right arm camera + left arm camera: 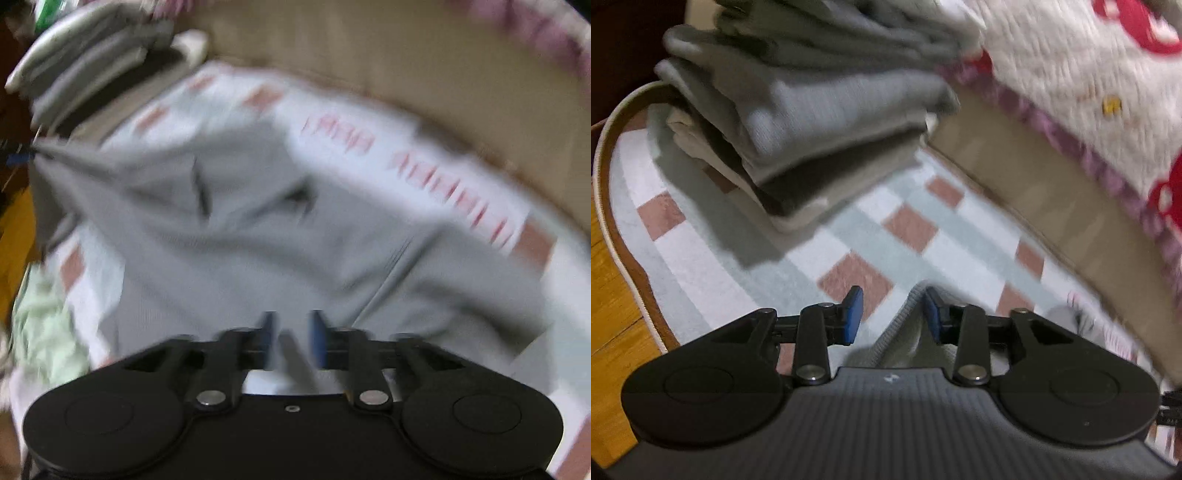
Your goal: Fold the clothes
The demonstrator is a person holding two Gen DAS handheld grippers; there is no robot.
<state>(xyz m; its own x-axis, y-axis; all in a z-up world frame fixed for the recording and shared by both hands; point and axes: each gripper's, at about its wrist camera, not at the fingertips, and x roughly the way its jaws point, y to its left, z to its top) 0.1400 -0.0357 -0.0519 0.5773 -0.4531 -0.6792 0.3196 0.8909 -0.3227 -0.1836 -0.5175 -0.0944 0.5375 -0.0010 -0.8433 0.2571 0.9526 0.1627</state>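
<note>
Dim indoor light, heavy motion blur, fisheye curvature

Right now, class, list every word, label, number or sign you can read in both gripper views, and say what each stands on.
No text can be read with certainty.
Red marks on the checked mat, right wrist view: letter-like, too blurred to read.
Small pale emblem on the left gripper body: a logo, no words.
Red shapes on the white blanket: pattern, not letters as far as shown.

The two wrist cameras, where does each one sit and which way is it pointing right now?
Left wrist: rides the left gripper, facing the folded stack on the checked mat; fingers apart around a grey cloth edge.
Right wrist: rides the right gripper, facing the spread grey garment; blurred.
Shared: the mat, the stack, grey cloth.
</note>
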